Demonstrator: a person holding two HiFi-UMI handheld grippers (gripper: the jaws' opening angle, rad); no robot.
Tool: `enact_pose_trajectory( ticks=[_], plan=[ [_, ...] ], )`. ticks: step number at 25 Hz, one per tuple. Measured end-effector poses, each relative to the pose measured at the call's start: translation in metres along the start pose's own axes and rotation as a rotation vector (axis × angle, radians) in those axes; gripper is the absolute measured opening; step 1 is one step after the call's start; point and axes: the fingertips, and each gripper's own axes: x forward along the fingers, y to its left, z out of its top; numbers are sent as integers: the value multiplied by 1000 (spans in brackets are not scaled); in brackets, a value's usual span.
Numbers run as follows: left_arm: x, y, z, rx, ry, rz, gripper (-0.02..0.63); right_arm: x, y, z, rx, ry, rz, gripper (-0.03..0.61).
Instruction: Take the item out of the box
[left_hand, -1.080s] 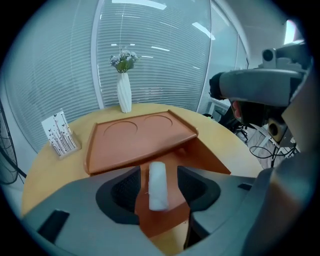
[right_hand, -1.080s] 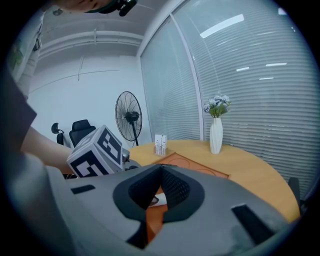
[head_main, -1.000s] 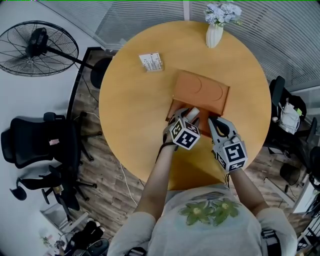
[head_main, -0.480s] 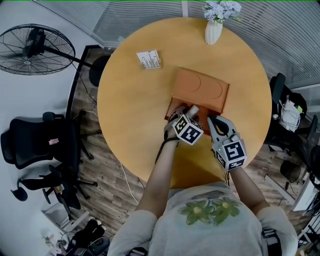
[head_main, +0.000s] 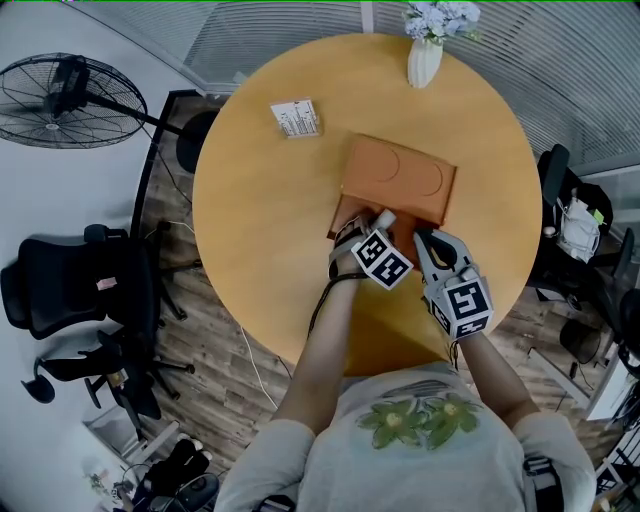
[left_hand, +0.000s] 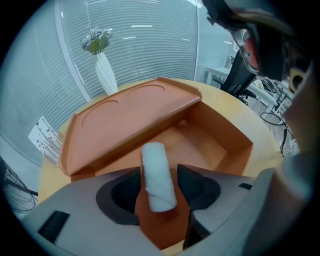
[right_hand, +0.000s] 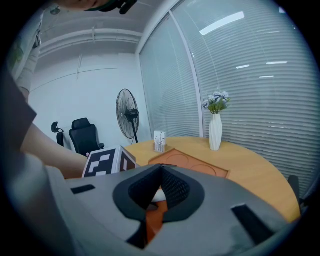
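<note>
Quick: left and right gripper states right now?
Left gripper: closed on the white roll, over the open orange box.
Right gripper: jaw tips closed together; whether they pinch the orange box cannot be told.

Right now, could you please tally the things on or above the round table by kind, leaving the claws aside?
Orange box: 1
White roll: 1
Vase of flowers: 1
Printed white packet: 1
Total: 4
</note>
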Motion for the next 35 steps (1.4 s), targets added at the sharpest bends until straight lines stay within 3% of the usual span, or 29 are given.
enact_pose_trajectory(
  ticks=[6, 12, 22, 35],
  plan=[
    [0, -2, -2, 26, 6, -31, 213, -1, 1, 3, -2, -7, 0, 2],
    [1, -3, -2, 55, 18, -40, 144, -5, -1, 4, -7, -12, 2, 2],
    [-8, 1, 4, -33, -44, -76, 140, -12, 5, 9, -14, -27, 14, 2],
    [-25, 2, 7, -56, -81, -71, 140, -23, 9, 16, -25, -48, 20, 2]
  ],
)
